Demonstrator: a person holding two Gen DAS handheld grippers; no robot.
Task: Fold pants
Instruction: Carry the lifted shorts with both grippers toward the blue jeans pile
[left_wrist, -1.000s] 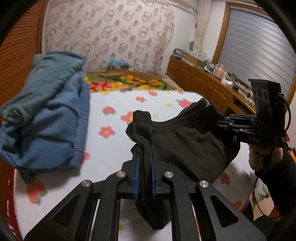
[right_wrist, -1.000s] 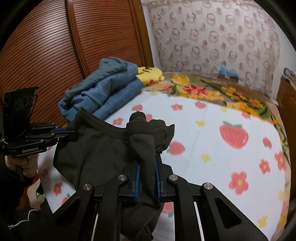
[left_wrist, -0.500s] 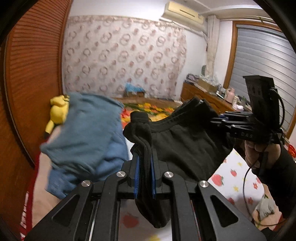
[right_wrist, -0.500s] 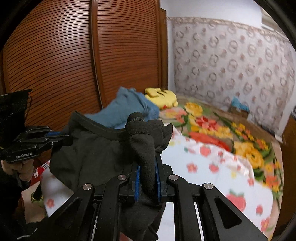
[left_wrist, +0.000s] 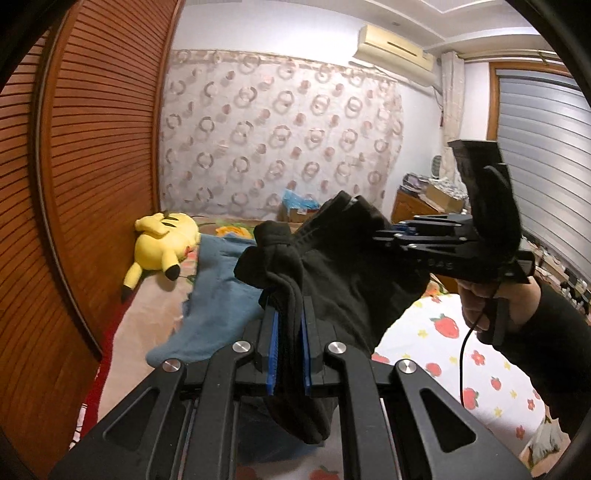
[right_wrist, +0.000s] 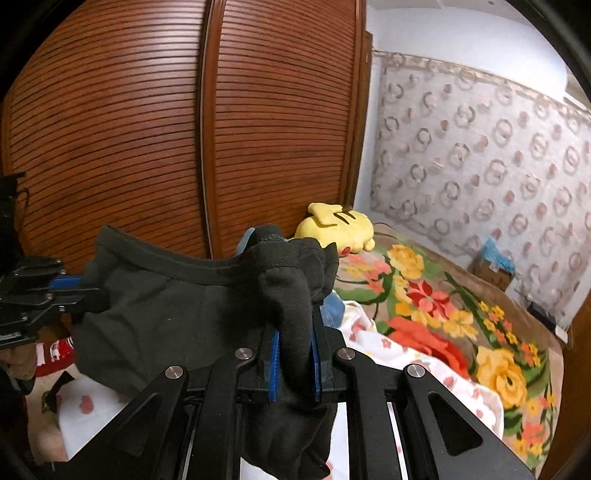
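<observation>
Black pants (left_wrist: 343, 280) hide most of the blue garment (left_wrist: 218, 295) behind them; pant legs run below both frames, lower ends cut off.

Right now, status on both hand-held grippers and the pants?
Left hand-held gripper and right hand-held gripper both shut on black pants. Pants held aloft, waistband stretched between. Nothing blocking.

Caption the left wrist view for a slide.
Both grippers, left gripper and right gripper, clamp black pants above the bed.
</observation>
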